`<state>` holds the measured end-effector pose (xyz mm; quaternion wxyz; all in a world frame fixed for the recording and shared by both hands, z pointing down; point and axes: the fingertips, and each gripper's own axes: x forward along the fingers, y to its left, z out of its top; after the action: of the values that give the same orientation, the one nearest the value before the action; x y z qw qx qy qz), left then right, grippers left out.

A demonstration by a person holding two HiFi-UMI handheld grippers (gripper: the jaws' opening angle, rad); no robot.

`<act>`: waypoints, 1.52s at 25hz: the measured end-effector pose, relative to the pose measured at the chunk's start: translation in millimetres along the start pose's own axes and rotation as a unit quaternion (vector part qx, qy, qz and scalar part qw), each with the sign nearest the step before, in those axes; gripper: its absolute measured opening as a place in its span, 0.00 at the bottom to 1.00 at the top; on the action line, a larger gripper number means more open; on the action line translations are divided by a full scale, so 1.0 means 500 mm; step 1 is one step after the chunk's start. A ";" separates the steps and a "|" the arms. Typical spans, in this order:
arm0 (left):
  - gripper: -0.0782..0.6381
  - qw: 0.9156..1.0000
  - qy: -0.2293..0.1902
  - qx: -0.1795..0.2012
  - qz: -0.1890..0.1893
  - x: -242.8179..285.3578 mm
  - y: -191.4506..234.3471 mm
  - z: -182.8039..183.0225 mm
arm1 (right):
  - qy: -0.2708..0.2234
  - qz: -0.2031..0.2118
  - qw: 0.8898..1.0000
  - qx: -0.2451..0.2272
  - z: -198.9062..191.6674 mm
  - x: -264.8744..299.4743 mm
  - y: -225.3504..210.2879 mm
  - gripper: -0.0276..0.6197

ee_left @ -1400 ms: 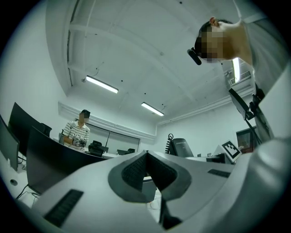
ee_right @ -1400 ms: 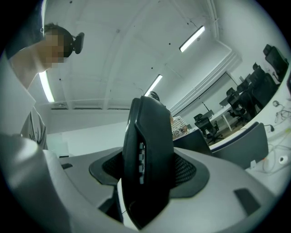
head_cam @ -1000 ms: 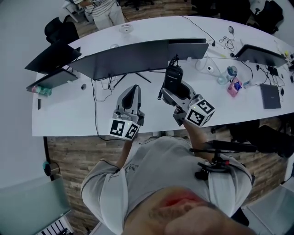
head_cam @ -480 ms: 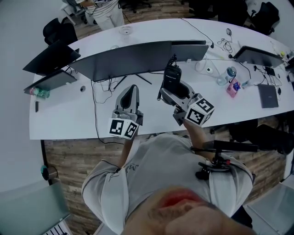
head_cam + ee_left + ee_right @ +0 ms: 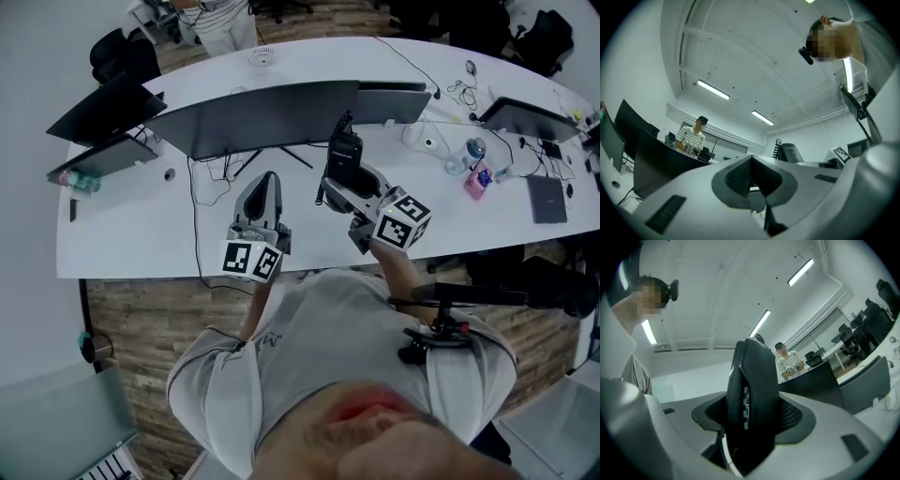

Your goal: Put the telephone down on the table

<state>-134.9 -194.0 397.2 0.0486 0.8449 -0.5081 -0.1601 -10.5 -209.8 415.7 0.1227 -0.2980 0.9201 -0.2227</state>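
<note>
A black handset telephone (image 5: 342, 156) with a coiled cord stands upright in the air over the white table (image 5: 141, 220), clamped between the jaws of my right gripper (image 5: 349, 173). In the right gripper view the telephone (image 5: 752, 399) fills the middle, its side buttons showing, with the pads (image 5: 790, 416) pressed on both flanks. My left gripper (image 5: 265, 192) is held to its left above the table's front part, jaws shut together on nothing. The left gripper view shows its pads (image 5: 740, 176) meeting, and the telephone (image 5: 790, 152) off to the right.
A wide dark monitor (image 5: 262, 117) stands behind both grippers, with cables (image 5: 211, 178) on the table below it. Laptops (image 5: 98, 112) sit at the left, another (image 5: 530, 117) at the right beside a bottle (image 5: 472, 150) and a pink thing (image 5: 479, 179). A person (image 5: 220, 19) stands beyond the table.
My right gripper with the telephone has shifted slightly left and away from me. The left gripper has hardly moved.
</note>
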 end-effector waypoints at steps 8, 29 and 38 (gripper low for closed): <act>0.12 1.000 0.005 -0.001 0.009 -0.012 0.027 0.000 | 0.039 -0.008 0.998 0.054 -0.104 0.049 -0.045 0.49; 0.12 1.000 0.022 -0.004 -0.012 0.004 0.011 -0.016 | 0.237 -0.037 0.947 0.213 -0.562 0.061 -0.195 0.49; 0.12 1.000 0.024 -0.001 -0.005 0.004 0.014 -0.021 | 0.291 -0.080 0.915 0.267 -0.703 0.024 -0.254 0.49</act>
<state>-136.3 -199.9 408.4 0.0611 0.8511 -0.5020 -0.1408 -83.5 -190.6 781.7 -0.0932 -0.2487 0.7948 -0.5457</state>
